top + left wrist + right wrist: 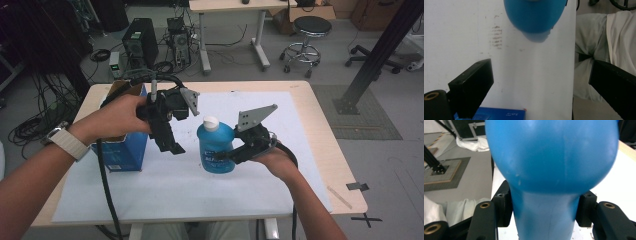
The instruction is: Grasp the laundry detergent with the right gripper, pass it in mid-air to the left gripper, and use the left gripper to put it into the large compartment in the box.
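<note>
High view showed a wooden table [320,130] covered by a white sheet [180,190], with a blue bottle [215,147] standing upright near the sheet's middle and topped by a white cap [211,123]. The right gripper [226,156] was clamped on the bottle's lower body from the person's right side, the right hand [275,161] behind it and a grey three-cornered plate [254,117] raised above it. Right gripper view confirmed the grasp: both black jaws pressed against the narrower part of the bottle [549,170], one on each side, with the wider blue bulge above them. The left gripper [170,145] was held just beside the bottle on the person's left, apart from it, pointing down toward the sheet, gripped by the left hand [117,117], which wore a pale wrist strap [67,142]. Left gripper view showed its jaws spread wide with nothing between them, white sheet [531,75] beneath, the bottle's blue body [535,17] farther ahead, and a corner of a blue box [499,114] at the bottom edge. That blue box [127,152] stood at the left side of the table, open at the top, touching the sheet. Beyond the table the floor carried computer towers [141,42], loose cables and a black stool [310,30].
</note>
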{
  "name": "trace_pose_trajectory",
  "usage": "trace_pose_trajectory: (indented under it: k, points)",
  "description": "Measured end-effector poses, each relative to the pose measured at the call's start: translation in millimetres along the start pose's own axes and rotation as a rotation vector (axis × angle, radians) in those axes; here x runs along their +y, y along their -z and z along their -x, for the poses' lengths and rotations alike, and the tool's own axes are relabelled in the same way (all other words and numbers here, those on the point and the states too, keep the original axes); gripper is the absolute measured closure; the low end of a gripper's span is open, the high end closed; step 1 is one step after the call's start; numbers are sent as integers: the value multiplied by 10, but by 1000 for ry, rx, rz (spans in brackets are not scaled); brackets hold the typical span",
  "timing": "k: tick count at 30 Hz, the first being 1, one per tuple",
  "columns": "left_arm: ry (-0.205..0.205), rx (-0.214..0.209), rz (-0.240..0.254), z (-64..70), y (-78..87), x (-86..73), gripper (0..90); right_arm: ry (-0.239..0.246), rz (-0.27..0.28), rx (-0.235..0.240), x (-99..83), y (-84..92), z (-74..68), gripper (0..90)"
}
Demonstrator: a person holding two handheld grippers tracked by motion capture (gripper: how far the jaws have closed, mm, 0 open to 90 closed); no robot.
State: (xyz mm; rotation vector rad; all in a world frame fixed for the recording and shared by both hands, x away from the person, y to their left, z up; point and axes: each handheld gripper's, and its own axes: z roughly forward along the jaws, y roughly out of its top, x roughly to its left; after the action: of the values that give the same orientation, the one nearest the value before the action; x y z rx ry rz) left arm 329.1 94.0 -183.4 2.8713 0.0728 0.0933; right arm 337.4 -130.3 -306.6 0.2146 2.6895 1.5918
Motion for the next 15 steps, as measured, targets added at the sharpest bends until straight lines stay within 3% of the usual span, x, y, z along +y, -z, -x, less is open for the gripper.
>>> trace_pose_trajectory:
  k: [15]
  points:
    - [-38,-16,-15,38,15,133,62,45,-36,65,94,-213,7,442]
